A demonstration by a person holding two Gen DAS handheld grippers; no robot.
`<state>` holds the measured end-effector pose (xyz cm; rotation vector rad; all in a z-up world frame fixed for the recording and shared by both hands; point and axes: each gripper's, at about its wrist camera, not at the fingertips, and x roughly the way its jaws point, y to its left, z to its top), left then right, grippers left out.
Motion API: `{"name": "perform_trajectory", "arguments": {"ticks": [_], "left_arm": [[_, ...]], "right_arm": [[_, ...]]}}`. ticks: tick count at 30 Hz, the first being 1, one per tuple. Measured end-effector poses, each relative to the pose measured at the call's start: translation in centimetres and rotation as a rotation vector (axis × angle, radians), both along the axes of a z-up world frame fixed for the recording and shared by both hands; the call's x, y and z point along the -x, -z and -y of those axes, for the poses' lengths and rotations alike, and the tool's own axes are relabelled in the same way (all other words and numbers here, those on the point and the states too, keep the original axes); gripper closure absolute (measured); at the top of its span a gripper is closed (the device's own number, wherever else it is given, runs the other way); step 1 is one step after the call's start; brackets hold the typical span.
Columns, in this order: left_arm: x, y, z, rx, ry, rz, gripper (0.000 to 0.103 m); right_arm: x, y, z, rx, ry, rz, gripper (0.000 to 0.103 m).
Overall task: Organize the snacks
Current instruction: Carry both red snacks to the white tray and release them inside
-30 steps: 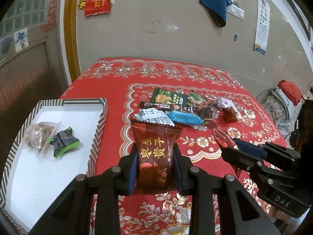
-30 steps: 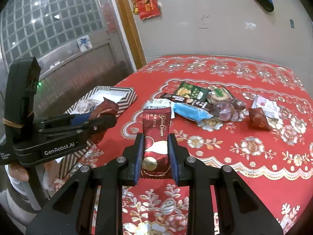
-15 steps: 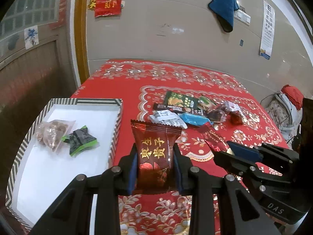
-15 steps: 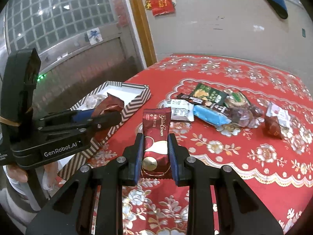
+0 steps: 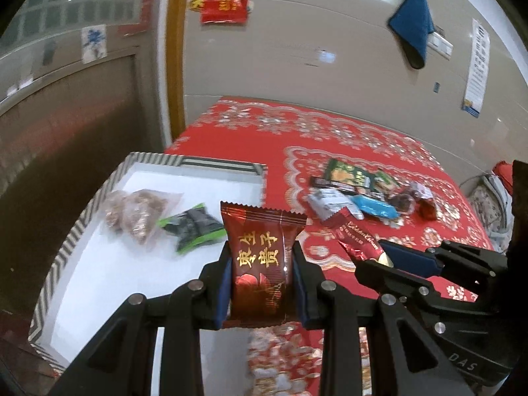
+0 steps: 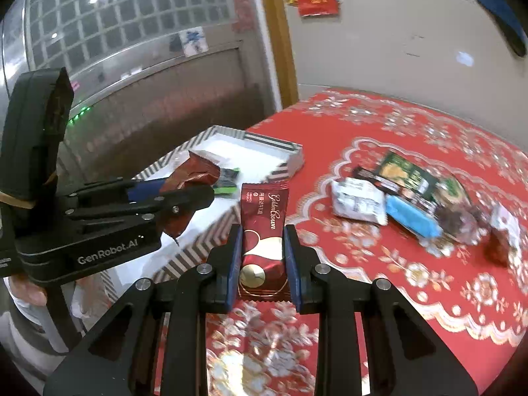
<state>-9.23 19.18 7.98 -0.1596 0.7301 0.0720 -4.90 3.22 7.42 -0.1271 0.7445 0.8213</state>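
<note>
My left gripper (image 5: 260, 283) is shut on a dark red snack packet with gold characters (image 5: 260, 257), held above the near right edge of the white tray (image 5: 99, 264). The tray has a striped rim and holds a clear bag of nuts (image 5: 138, 214) and a black and green packet (image 5: 194, 229). My right gripper (image 6: 262, 264) is shut on a red Golden Crown bar (image 6: 264, 227), held above the tablecloth beside the tray (image 6: 277, 147). The right gripper also shows in the left wrist view (image 5: 379, 260), the left gripper in the right wrist view (image 6: 184, 198).
A red patterned tablecloth (image 5: 330, 132) covers the table. A pile of snacks lies at its middle: a green packet (image 5: 349, 175), a white packet (image 5: 330, 201), a blue packet (image 5: 376, 208), dark wrapped sweets (image 5: 406, 201). A wall stands behind the table.
Both grippers have moved left toward the tray with their packets still held. The left gripper is now over the tray's edge.
</note>
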Motion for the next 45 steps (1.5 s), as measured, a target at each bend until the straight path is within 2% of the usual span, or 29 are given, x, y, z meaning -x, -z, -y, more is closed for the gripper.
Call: {"name": "perform_trajectory", "arguments": {"ticks": [12,23,25,26,27,29,33,37,39,45], "left_arm": [[1.7,1.9,-7.2,0.011,-0.168,-0.064,0.069],[2.7,4.0,-10.2,-0.003,-0.265,-0.125,0.068],[2.9,4.4,-10.7,0.004,-0.283,-0.142,0.065],[3.0,4.5,-10.8,0.006,-0.284,-0.143,0.059],[3.1,4.7,-10.9,0.0,-0.288,-0.145,0.048],[3.2,4.7,-11.0,-0.018,-0.301,-0.136,0.037],[3.6,4.5,-11.4,0.004,-0.314,-0.11,0.023],[3.7,4.2,-11.6,0.015,-0.327,-0.098,0.022],[3.6,4.1,-11.5,0.011,-0.33,-0.096,0.022],[3.5,3.7,-10.9,0.017,-0.327,-0.089,0.021]], "right_arm": [[0.7,0.3,-7.7,0.053,-0.161,0.003,0.079],[0.7,2.9,-12.4,0.12,-0.245,-0.046,0.079],[0.5,3.6,-13.0,0.134,-0.254,-0.06,0.079],[0.5,4.0,-13.3,0.139,-0.257,-0.065,0.079],[0.5,4.3,-13.5,0.143,-0.262,-0.073,0.079],[0.5,5.0,-14.0,0.151,-0.268,-0.086,0.079],[0.5,5.9,-14.6,0.166,-0.271,-0.105,0.079],[0.4,5.9,-14.1,0.132,-0.253,-0.127,0.078],[0.2,5.7,-13.7,0.112,-0.235,-0.125,0.074],[0.4,5.0,-13.0,0.078,-0.232,-0.126,0.074]]}}
